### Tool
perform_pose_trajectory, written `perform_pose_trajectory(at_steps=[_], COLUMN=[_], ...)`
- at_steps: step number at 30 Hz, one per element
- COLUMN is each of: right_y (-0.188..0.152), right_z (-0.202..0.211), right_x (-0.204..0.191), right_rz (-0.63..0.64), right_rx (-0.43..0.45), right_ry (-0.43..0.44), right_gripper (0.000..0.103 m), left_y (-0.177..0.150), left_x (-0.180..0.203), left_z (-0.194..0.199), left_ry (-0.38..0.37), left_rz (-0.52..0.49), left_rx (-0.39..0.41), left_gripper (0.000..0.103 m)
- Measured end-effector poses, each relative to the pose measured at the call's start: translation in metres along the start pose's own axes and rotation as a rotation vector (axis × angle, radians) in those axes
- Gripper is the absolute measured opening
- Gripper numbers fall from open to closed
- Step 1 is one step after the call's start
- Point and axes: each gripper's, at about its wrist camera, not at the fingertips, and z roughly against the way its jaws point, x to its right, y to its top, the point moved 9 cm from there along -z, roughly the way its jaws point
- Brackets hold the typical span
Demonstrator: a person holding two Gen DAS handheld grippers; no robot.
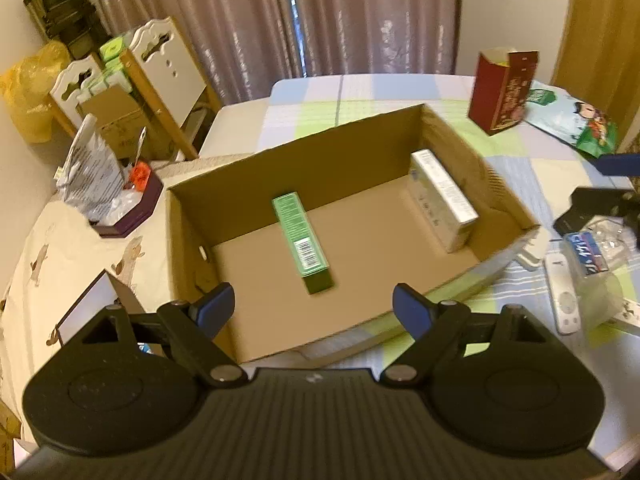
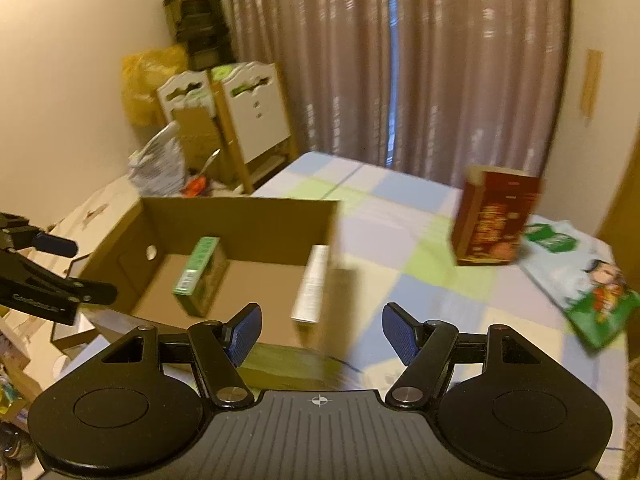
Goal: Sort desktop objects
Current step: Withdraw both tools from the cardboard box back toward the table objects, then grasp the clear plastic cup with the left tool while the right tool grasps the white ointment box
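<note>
Brown cardboard box [image 1: 460,136], open at the top, sits on a counter [image 1: 516,176] covered with a cloth checked in pale blue, green and white. Inside the box, a green carton [image 1: 302,236] lies flat near the middle of the floor, and a white carton [image 1: 442,196] lies along the right wall. A dark red carton [image 1: 500,88] stands upright towards the counter's far right corner, with a colourful printed bag [image 1: 576,120] just beside it. A white remote [image 1: 562,292] lies near the counter's right edge. The left hand-held gripper [image 1: 312,304] hangs over the box's near edge, jaws wide and empty. The right hand-held gripper [image 2: 322,334] is parted and holds nothing.
</note>
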Motion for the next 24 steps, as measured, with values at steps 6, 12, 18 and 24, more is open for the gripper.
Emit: perform_pose_trajectory(at_steps=[6,12,18,24], right_y=[-0.016,-0.058,-0.130,-0.189], right_z=[0.055,0.099,0.116,0.104], right_x=[0.072,0.129,0.156,0.145], right_rz=[-0.041,-0.101,-0.133,0.013], right_rx=[0.029,0.001,-0.122,-0.237], right_ry=[-0.113,-0.207,-0.207,-0.089], right_gripper=[0.070,0.070,0.070,0.070], left_y=[-0.002,-0.011,-0.026,-0.047], left_x=[0.042,0.105,0.163,0.201], left_z=[0.019,0.028,0.030,0.020], left_ry=[-0.065,-0.177,-0.286,-0.334], left_rz=[-0.092,-0.209,-0.277,-0.316], left_rx=[0.071,0.111,0.126,0.083], left_gripper=[0.084,0.084,0.084,0.083])
